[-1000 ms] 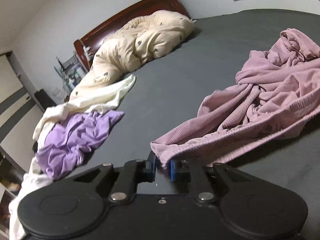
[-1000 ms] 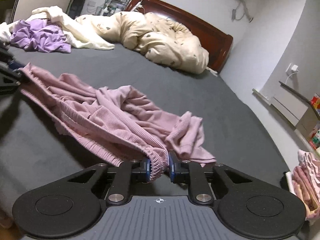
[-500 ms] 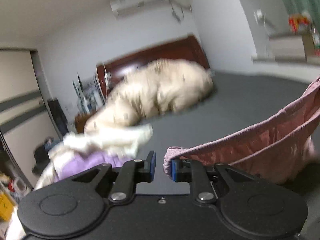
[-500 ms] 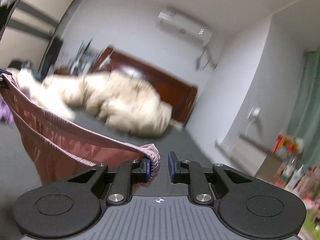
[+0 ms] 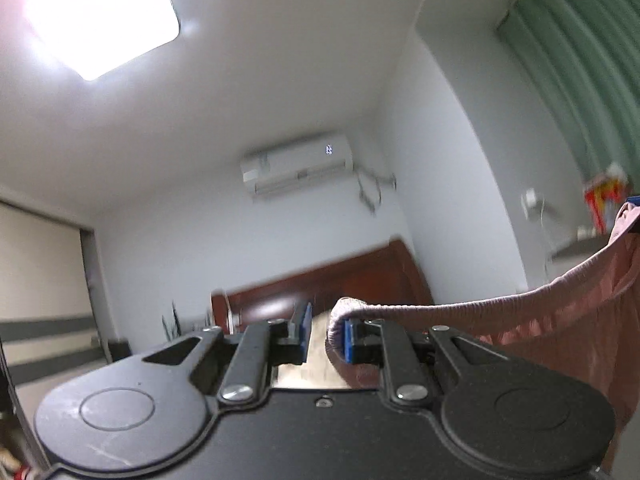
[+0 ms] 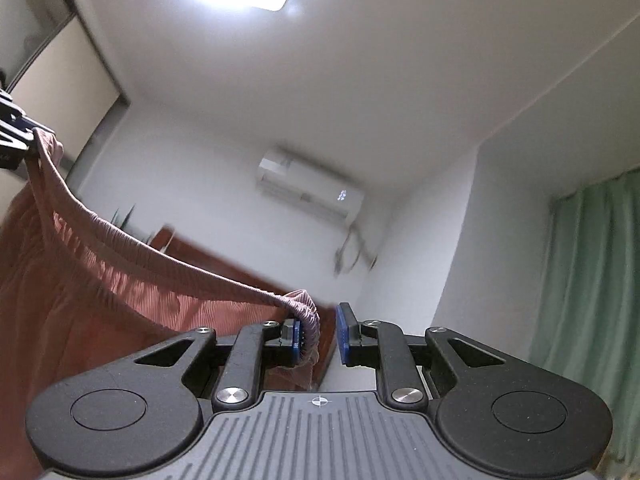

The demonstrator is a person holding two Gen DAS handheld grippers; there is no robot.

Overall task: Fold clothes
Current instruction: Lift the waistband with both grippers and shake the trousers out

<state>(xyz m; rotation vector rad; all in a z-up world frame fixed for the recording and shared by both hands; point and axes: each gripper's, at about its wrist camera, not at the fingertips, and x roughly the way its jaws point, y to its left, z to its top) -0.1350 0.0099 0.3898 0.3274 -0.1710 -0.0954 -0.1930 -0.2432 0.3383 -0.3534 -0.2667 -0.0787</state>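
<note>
Between two raised grippers: pink ribbed garment with elastic waistband (image 6: pixel 120 248), stretched aloft.
Left gripper (image 5: pixel 326 334) and right gripper (image 6: pixel 318 334), jaws narrow, each hook a waistband end (cloth against one pad); no fold made yet.

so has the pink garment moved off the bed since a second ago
Yes, upward. It lay crumpled on the grey bed; now the pink garment hangs stretched by its waistband between both hand-held grippers, level with the top of the wooden headboard and nearing the air conditioner.
</note>
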